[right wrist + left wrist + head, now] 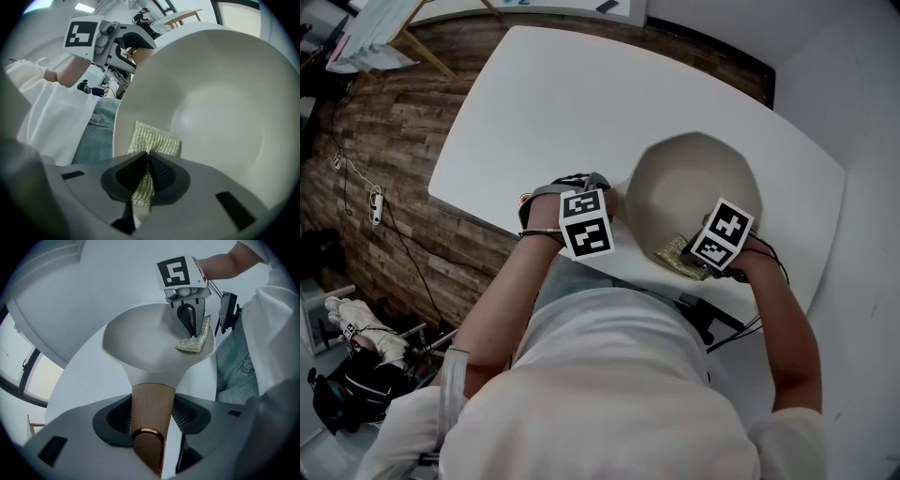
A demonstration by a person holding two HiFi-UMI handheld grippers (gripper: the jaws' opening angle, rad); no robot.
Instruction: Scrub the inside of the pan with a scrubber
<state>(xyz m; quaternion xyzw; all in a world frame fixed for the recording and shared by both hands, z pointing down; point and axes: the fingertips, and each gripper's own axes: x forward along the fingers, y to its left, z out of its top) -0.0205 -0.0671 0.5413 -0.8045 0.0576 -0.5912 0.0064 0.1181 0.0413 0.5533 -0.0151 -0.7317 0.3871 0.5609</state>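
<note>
Cream pan (694, 183): sitting on the white table (544, 103), right of centre in the head view.
Axis: its wooden handle (152, 397) is pointing toward that frame's left, with the bowl lying to the right.
Count: one pan, one scrubber (157, 139), two grippers.
Look: smooth, pale, rounded bowl; glittery gold-green mesh scrubber resting against the lower inner wall.
Left gripper (151, 420): jaws are clamping the handle.
Right gripper (147, 165): jaws are pinching the scrubber.
</note>
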